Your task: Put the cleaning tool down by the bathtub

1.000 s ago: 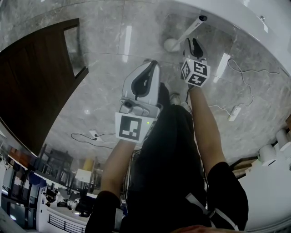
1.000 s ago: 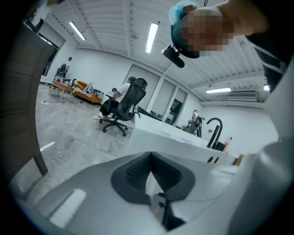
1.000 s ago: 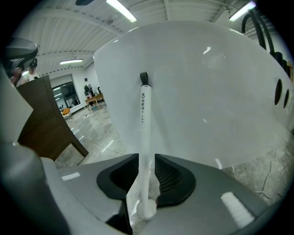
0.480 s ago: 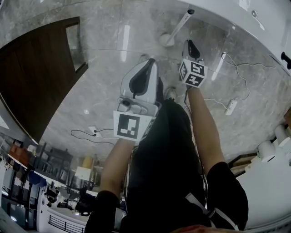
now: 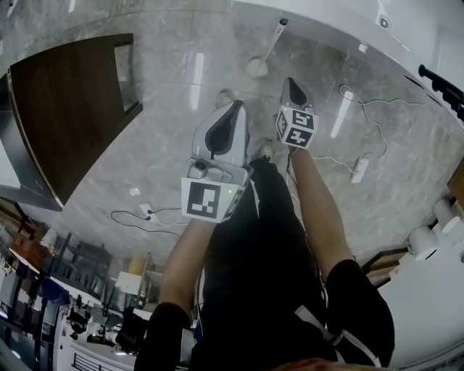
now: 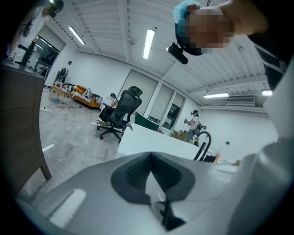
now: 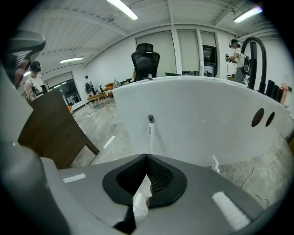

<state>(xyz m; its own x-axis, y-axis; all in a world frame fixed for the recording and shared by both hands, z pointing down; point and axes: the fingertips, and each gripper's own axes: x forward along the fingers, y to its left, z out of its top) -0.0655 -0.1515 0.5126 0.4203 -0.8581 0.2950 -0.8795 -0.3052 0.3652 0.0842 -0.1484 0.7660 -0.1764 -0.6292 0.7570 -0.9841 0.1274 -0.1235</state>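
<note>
The cleaning tool (image 5: 267, 49), a white long-handled brush, leans on the white bathtub (image 5: 341, 22) with its round head on the floor. In the right gripper view its handle (image 7: 149, 133) stands against the tub wall (image 7: 197, 119), past the jaws. My right gripper (image 5: 291, 82) (image 7: 146, 156) hangs above the floor, short of the tool and apart from it. Its jaws have just been closing and are now shut with nothing between them. My left gripper (image 5: 235, 106) (image 6: 150, 153) is beside it to the left, shut and empty.
A dark wooden cabinet (image 5: 65, 109) stands at the left. Cables and a power strip (image 5: 357, 170) lie on the marble floor at the right, and another cable (image 5: 148, 212) at the lower left. The person's shoes (image 5: 261, 148) are below the grippers. An office chair (image 7: 145, 62) stands behind the tub.
Both grippers have lifted away from the floor and the tool, which now looks smaller and farther off. The right gripper's jaws have gone from open to shut, empty.
</note>
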